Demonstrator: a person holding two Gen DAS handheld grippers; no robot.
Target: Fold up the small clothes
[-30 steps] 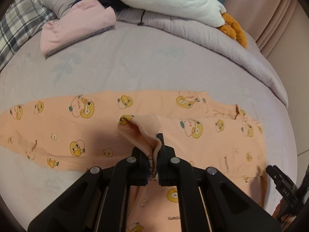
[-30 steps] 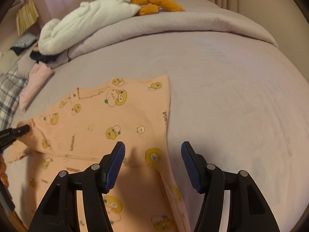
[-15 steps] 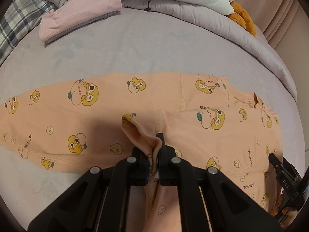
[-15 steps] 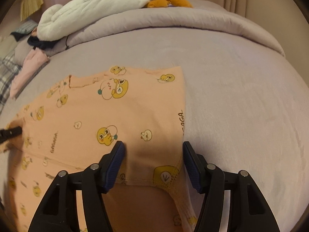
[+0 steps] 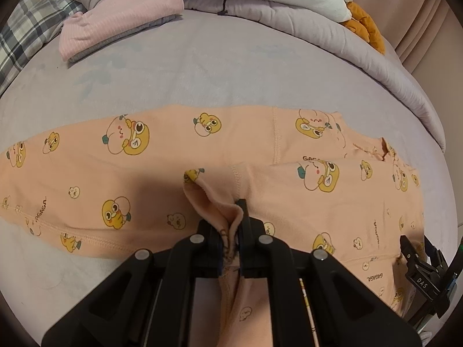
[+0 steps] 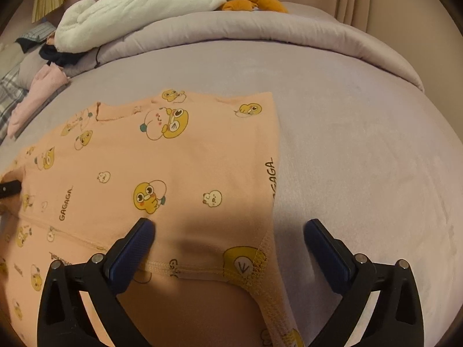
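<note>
Centrally, peach garment (image 5: pixel 237 150) printed with yellow ducks, spread flat across lavender bed cover (image 5: pixel 202 66), one long sleeve reaching out toward 9 o'clock in left wrist view. Left gripper (image 5: pixel 233 222) at 6 o'clock of that view, fingers clenched on a raised fold of the peach fabric, cloth bunched upward between the pads and trailing down beneath the black frame. At 4 o'clock of the same view, a black piece marked "DAS", part of right gripper (image 5: pixel 419 263), poised over the garment's lower edge.

Seen from right wrist view: right gripper (image 6: pixel 228 231) at 6 o'clock, jaws opening wide, blue-padded fingers (image 6: pixel 136 243) released, nothing pinched; left pad over the peach cloth, right pad over bare bed cover, stitched hem corner (image 6: pixel 249 263) lying between them. Garment filling the span from 9 o'clock to centre, its straight side edge running from 12 down to 6 o'clock, lettering "GAGAGA" along it. Black tip of left gripper just visible at 9 o'clock against the fabric.

Farther back: folded pink cloth (image 5: pixel 121 14) at 11 o'clock in left wrist view, plaid fabric (image 5: pixel 26 23) at 10 o'clock, rolled grey duvet (image 6: pixel 231 31) across 12 o'clock, white fleece item (image 6: pixel 139 8) on top of it, orange plush (image 6: pixel 249 0) touching the fleece at 1 o'clock.
</note>
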